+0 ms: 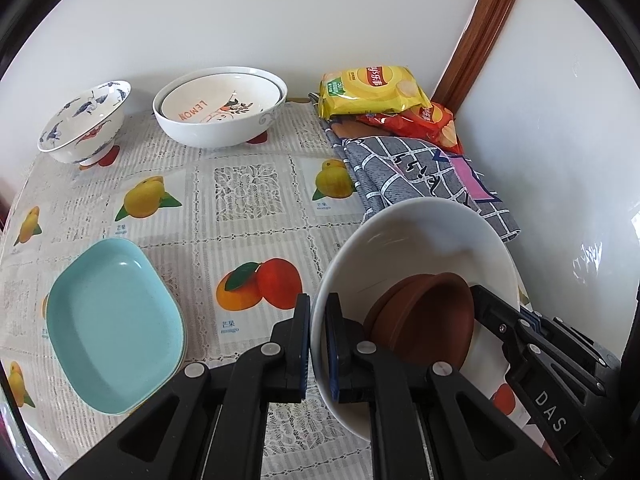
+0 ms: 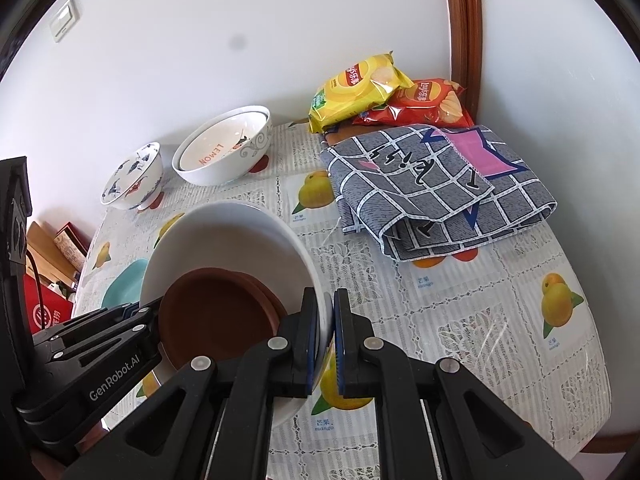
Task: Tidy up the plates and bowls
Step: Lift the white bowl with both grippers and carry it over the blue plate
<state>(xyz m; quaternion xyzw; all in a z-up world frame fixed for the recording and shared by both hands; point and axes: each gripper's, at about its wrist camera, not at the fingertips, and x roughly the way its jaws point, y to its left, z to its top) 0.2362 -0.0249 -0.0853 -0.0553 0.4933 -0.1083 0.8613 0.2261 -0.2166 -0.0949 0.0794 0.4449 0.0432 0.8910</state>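
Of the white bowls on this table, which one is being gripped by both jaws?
The plain white bowl holding the brown dishes, clamped at opposite rims by the left gripper and right gripper. The scroll-patterned white bowl sits untouched by the wall.

Five bowls (image 1: 416,240), three dishes (image 1: 116,328)

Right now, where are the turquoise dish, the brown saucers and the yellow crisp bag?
turquoise dish (image 1: 116,328): left wrist view, on its flat inner floor.
brown saucers (image 2: 216,320): right wrist view, inside the top one, lying in the white bowl.
yellow crisp bag (image 1: 372,90): left wrist view, on its printed front.
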